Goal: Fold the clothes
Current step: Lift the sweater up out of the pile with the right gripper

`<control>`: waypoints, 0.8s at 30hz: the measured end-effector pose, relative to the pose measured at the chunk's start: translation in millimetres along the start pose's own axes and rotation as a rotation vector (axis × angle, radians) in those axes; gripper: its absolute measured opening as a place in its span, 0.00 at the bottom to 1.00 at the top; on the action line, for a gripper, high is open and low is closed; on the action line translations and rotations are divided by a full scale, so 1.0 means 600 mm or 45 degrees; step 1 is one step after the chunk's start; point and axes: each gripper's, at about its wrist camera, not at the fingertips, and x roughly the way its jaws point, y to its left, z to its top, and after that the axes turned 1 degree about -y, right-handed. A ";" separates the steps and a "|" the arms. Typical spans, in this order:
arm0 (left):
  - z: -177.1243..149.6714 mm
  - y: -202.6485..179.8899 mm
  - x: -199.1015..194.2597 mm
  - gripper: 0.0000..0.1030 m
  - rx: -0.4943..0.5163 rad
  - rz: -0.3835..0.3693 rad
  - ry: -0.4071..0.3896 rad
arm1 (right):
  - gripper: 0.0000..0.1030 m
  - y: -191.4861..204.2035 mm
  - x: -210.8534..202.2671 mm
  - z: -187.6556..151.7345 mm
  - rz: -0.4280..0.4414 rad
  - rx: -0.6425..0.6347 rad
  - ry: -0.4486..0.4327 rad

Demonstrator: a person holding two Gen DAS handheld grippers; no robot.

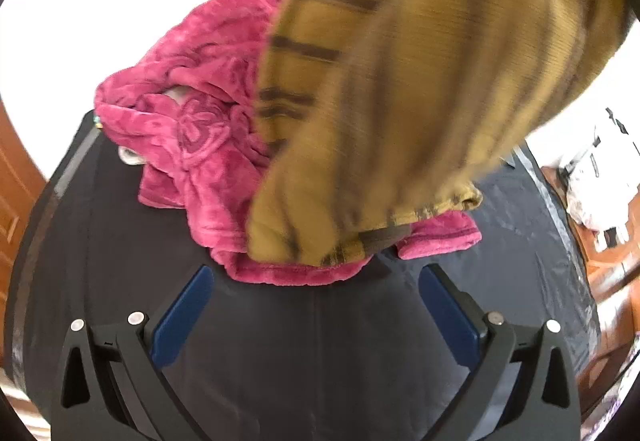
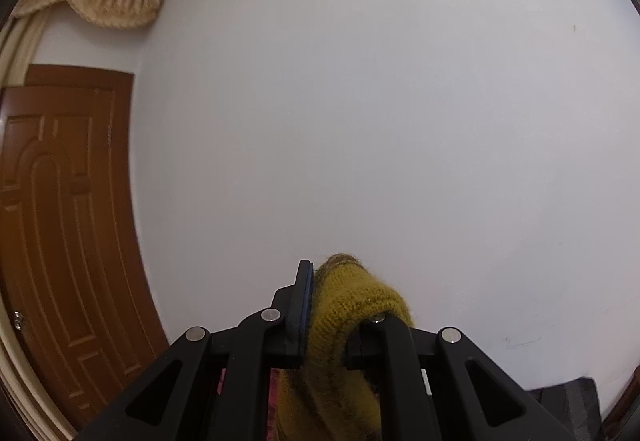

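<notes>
A mustard-yellow knitted sweater (image 1: 420, 93) with dark stripes hangs in the air, blurred, its lower edge trailing on a crumpled pink fleece garment (image 1: 200, 129). The pink garment lies on a black table cover (image 1: 100, 241). My left gripper (image 1: 316, 321) stands open above the black cover, just short of the pink fleece, nothing between its blue pads. In the right wrist view my right gripper (image 2: 332, 305) is shut on a bunched fold of the yellow sweater (image 2: 352, 313), held high and level toward a white wall. The sweater wraps over the right finger and hides it.
A brown wooden door (image 2: 60, 221) and a cream curtain valance (image 2: 96, 5) are at the left of the white wall. Right of the table sit white bags (image 1: 600, 177) and wooden furniture (image 1: 616, 281). The table's left edge (image 1: 36, 241) curves close by.
</notes>
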 end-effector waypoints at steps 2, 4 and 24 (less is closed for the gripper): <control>-0.014 -0.007 -0.018 1.00 0.003 0.027 -0.012 | 0.11 0.000 -0.043 0.021 0.000 -0.029 -0.046; -0.018 0.003 -0.040 1.00 -0.011 0.038 -0.033 | 0.11 -0.004 -0.080 0.039 0.009 -0.038 -0.081; -0.049 -0.142 -0.203 1.00 0.015 0.038 -0.209 | 0.11 -0.011 -0.327 0.083 -0.011 -0.108 -0.266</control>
